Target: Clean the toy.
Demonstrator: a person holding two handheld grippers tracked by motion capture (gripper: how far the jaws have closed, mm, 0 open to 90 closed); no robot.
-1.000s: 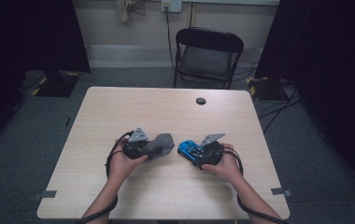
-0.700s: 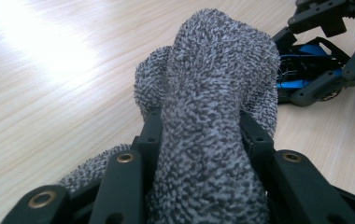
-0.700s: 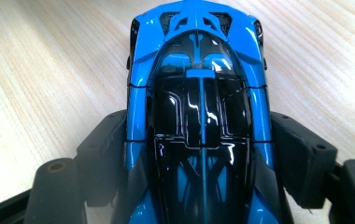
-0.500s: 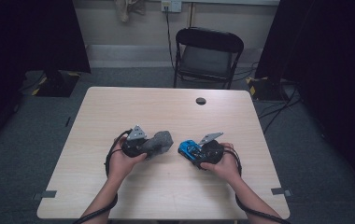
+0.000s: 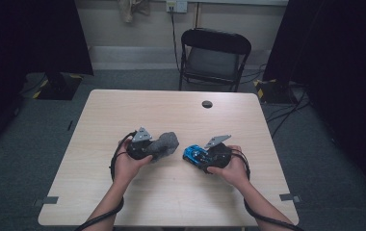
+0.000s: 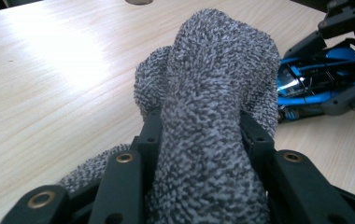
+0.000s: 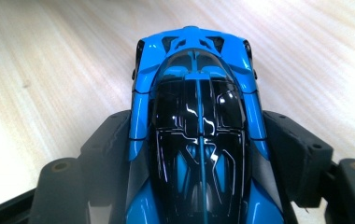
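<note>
A grey fuzzy cloth [image 5: 168, 142] sticks out of my left gripper [image 5: 163, 145], just above the table's middle. In the left gripper view the cloth [image 6: 213, 84] bulges up between the two black jaws, which are shut on it. A glossy blue and black toy car [image 5: 193, 154] sits in my right gripper [image 5: 196, 155], a short gap to the right of the cloth. In the right gripper view the car [image 7: 196, 107] lies nose away, with the fingers [image 7: 105, 144] against both its sides. These jaws have just been closing on the car. The car [image 6: 313, 79] also shows beside the cloth.
The light wooden table [image 5: 123, 110] carries a small black round disc [image 5: 207, 104] near its far edge. A black folding chair [image 5: 215, 53] stands behind the table. Cables trail from both grippers toward the person's forearms at the near edge.
</note>
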